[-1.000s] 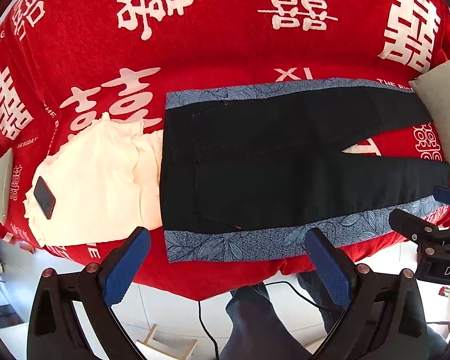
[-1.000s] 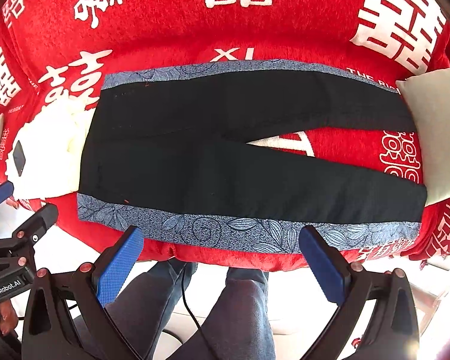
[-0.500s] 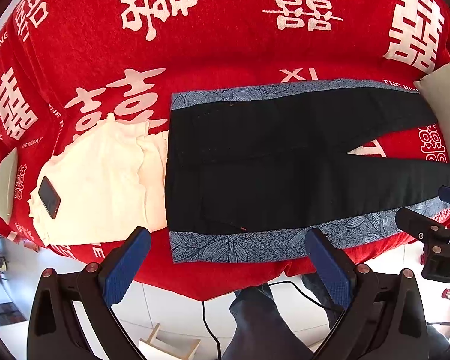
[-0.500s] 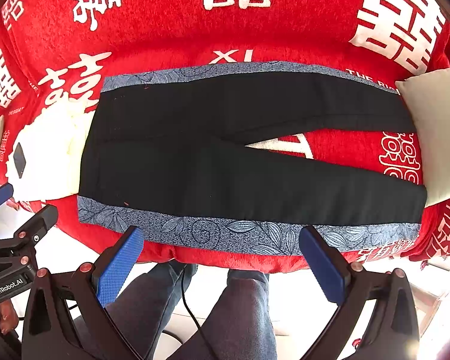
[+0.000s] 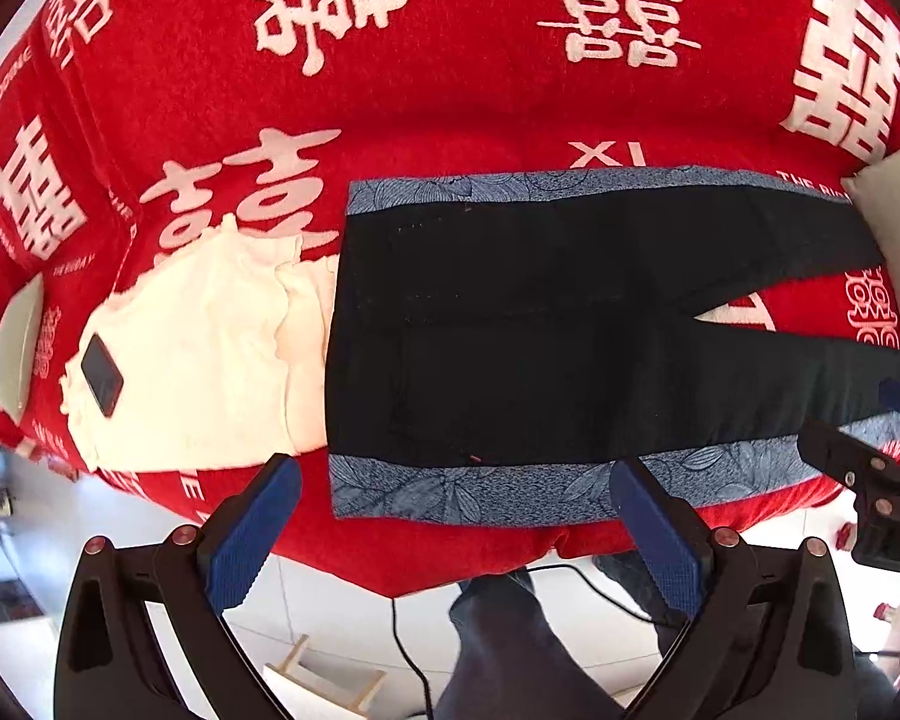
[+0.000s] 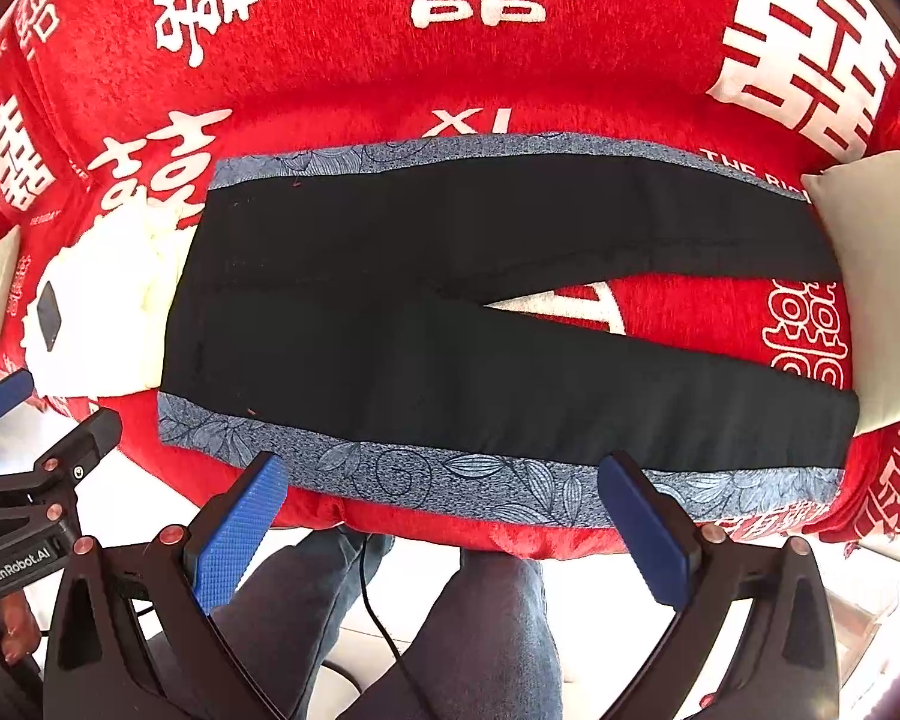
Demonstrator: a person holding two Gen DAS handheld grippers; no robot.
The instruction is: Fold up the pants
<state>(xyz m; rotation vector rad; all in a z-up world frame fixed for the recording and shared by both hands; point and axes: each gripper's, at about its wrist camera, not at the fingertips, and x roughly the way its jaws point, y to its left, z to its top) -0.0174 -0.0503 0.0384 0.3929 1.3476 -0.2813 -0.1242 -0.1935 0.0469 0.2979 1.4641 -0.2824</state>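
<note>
Black pants (image 5: 540, 336) with blue-grey floral side stripes lie flat on the red bed cover, waist to the left, legs spread to the right; they also show in the right wrist view (image 6: 450, 324). My left gripper (image 5: 456, 480) is open and empty, hovering over the near stripe by the waist end. My right gripper (image 6: 444, 474) is open and empty, over the near stripe of the near leg. Each gripper shows at the edge of the other's view.
A cream garment (image 5: 204, 354) with a black phone (image 5: 102, 375) on it lies left of the waist. A beige pillow (image 6: 876, 294) sits at the leg ends. The bed's front edge (image 5: 450, 564) is just below the pants, with the person's legs (image 6: 486, 630) and a cable beneath.
Both grippers have drifted slightly; the pants shift a little right and down in the left wrist view. Nothing was taken hold of.
</note>
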